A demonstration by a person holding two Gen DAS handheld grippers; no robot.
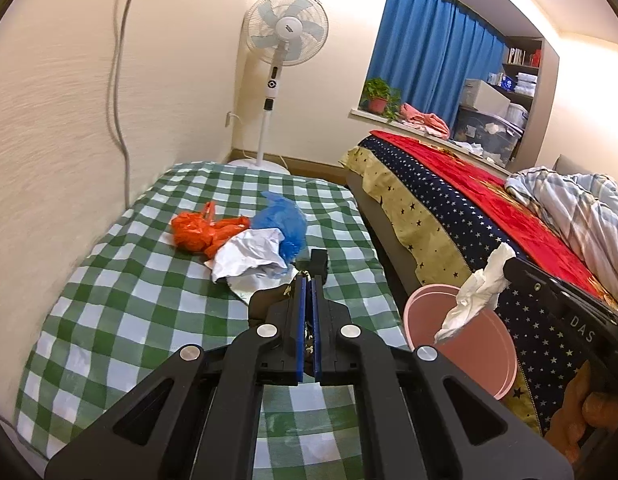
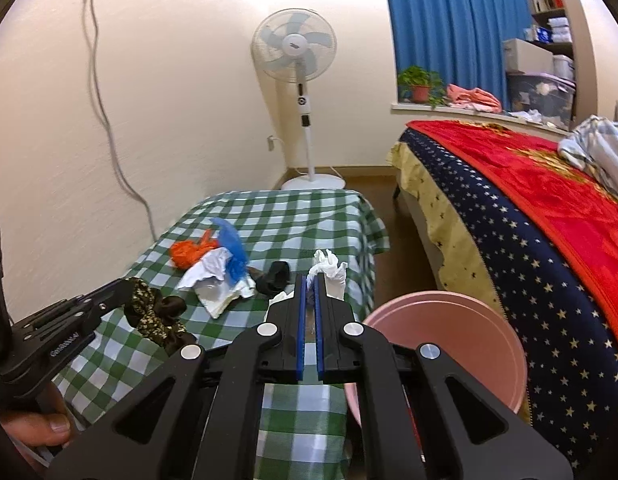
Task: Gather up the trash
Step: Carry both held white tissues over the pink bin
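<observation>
Left claw [image 1: 308, 280]: clenched on a dark patterned scrap [image 2: 149, 308], which hangs over the green-check counter [image 1: 109, 280] at lower left of the right wrist view. Right claw [image 2: 309, 280]: clenched on a white tissue [image 2: 329, 272], carried at the near edge of the counter, just left of the pink bin [image 2: 469, 320] at lower right of frame.

Uncollected trash lies mid-counter in one touching heap: orange bag [image 1: 197, 232], blue bag [image 1: 285, 220], crumpled white paper [image 1: 249, 256]. A small black item [image 2: 275, 276] sits just beside the heap; its nature cannot be determined.

Risks, as judged:
- The tissue is pinched by a thin end and most of it stands free. If let go before the claw is over the bin mouth, it may drift onto the floor or the bed's starred cover [image 2: 529, 280].
- The bin stands between counter and bed; a knock from either claw could tip it.
- The heaped bags are light and slippery, so a pinch on one may drag another off the counter edge.

Legible writing: "DAS" on the right claw's body, right side of the left wrist view. Lettering on the left claw's body and the fan [image 1: 287, 28] hub label is too small to read.
</observation>
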